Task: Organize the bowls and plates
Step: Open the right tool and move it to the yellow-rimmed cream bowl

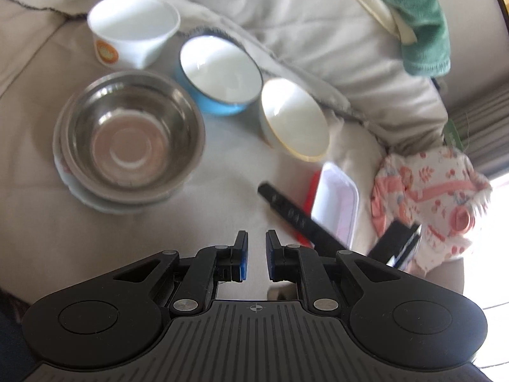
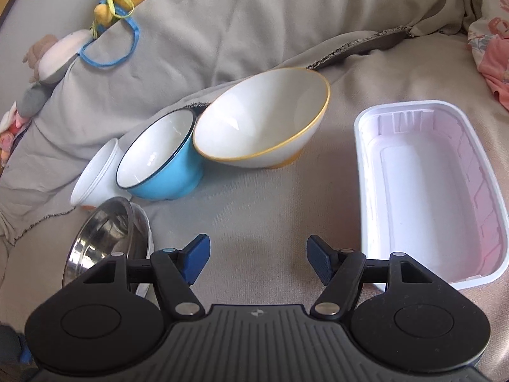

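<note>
A steel bowl sits stacked on a white plate on a beige cloth. Behind it stand a white bowl with an orange mark, a blue bowl and a gold-rimmed white bowl. My left gripper hovers in front of them with its jaws nearly closed and empty. My right gripper is open and empty, facing the gold-rimmed bowl and the blue bowl. The steel bowl lies at its left. The right gripper's arm shows in the left wrist view.
A white plastic tray lies right of the right gripper; it also shows in the left wrist view. Folded beige bedding rises behind the bowls. A floral cloth, a green towel and soft toys lie around.
</note>
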